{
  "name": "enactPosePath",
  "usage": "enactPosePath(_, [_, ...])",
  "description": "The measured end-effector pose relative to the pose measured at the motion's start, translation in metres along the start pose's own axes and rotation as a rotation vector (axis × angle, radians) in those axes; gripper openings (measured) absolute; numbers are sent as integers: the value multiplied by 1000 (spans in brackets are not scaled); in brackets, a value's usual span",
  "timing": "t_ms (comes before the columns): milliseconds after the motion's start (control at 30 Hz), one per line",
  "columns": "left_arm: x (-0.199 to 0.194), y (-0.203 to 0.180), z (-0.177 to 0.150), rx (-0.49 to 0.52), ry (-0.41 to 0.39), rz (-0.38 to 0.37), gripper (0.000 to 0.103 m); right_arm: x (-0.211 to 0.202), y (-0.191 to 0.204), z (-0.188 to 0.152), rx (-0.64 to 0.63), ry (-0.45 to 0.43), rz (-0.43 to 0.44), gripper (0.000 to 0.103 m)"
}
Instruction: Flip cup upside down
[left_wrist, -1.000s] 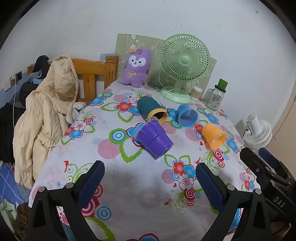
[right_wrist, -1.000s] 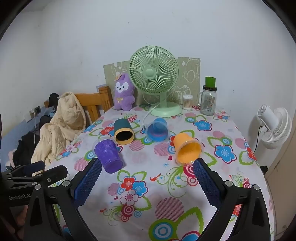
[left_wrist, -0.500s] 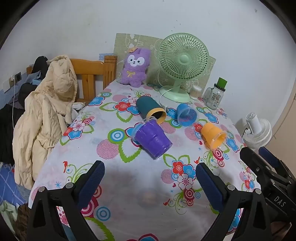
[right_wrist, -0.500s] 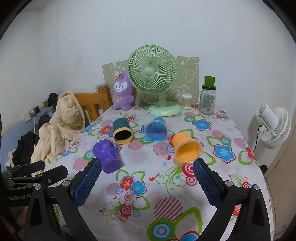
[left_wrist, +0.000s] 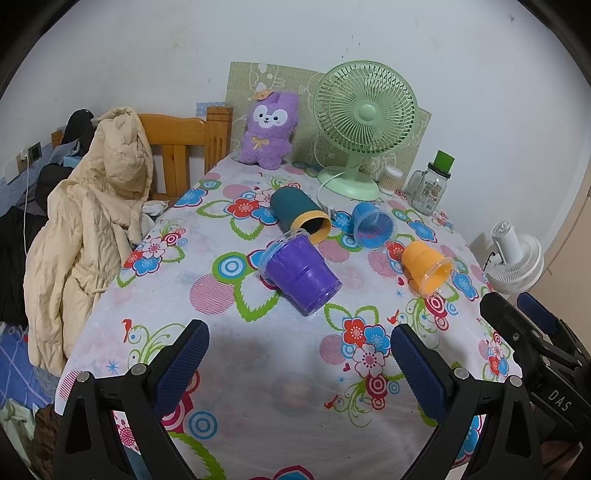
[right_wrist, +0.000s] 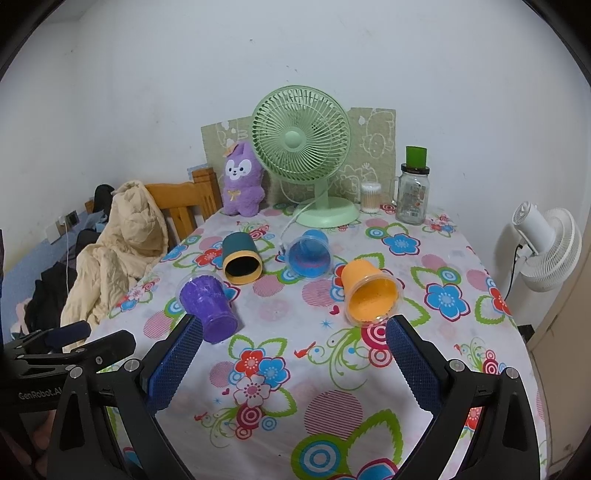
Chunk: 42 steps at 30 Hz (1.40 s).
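Nearest, the left gripper (left_wrist: 297, 354) and the right gripper (right_wrist: 293, 350) are held spread and empty above the floral tablecloth (right_wrist: 332, 406). Beyond them, four cups lie tipped on their sides: purple cup (right_wrist: 208, 308), orange cup (right_wrist: 369, 293), teal cup (right_wrist: 242, 260), blue cup (right_wrist: 309, 254). The approach is judged barely begun (no cup is touched); a sideways grasp is called for next.

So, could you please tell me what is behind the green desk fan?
Behind the green desk fan a pale green cartoon-printed board leans against the white wall. The fan hides the board's middle.
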<state>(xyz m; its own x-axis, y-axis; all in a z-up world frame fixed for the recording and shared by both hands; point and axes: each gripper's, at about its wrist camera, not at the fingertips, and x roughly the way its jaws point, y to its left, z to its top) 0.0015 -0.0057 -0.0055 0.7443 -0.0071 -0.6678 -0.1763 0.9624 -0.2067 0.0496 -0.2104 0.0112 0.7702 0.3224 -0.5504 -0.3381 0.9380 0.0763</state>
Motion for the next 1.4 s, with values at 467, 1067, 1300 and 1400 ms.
enactPosePath(467, [11,3,-5,-2,13,2,100,6,1,-3,-1,16,-2,100])
enactPosePath(1067, [30,2,0,-7,69,10,100,26,-13,-3,20,67,-8,100])
enactPosePath(1300, [42,-4,7,3,84,2,100,32,-32,10,25,49,-63,100])
enactPosePath(1400, [52,-13,9,26,101,-10,100,44,-44,18,16,87,-108,100])
